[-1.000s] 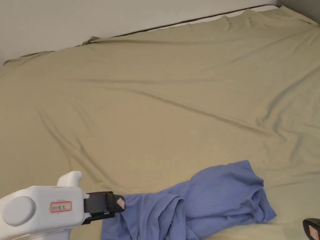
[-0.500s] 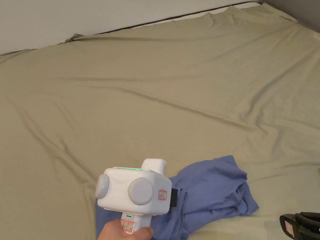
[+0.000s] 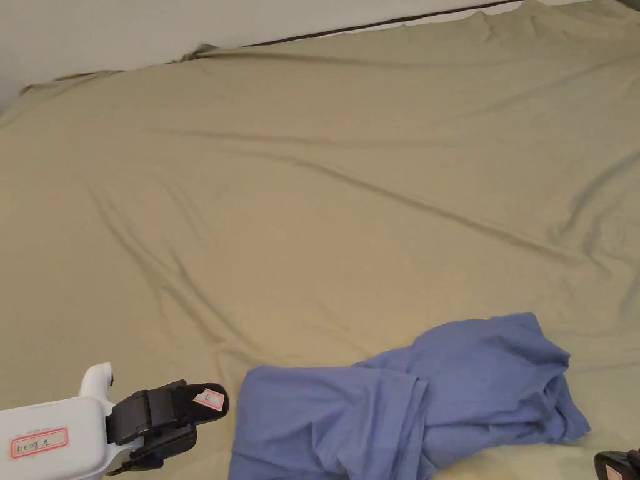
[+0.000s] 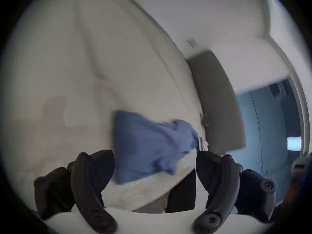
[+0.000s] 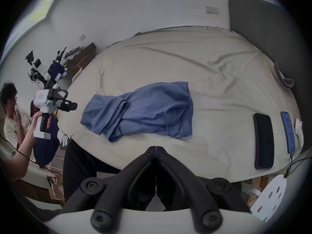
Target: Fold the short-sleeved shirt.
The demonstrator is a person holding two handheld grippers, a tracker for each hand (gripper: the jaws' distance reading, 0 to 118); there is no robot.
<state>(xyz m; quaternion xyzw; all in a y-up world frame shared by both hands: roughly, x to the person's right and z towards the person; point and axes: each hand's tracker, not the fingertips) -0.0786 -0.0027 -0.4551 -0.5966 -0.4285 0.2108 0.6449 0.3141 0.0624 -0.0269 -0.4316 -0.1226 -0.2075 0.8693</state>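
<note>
Since half a second ago, left tongs (image 3: 209, 400) sit beside the crumpled blue short-sleeved shirt (image 3: 406, 400), jaws apart; right tongs (image 5: 156, 149) together. Soft, light cloth: take a hem corner.

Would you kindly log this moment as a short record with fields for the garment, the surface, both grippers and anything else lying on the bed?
garment: blue shirt, crumpled in a heap, not yet folded
surface: beige bed sheet, wrinkled
left gripper: jaws apart, beside the shirt's left end, holding nothing
right gripper: jaws together, empty, off the shirt near the bed's edge
other items: black phone and a blue-screened phone to the shirt's right in the right gripper view
</note>
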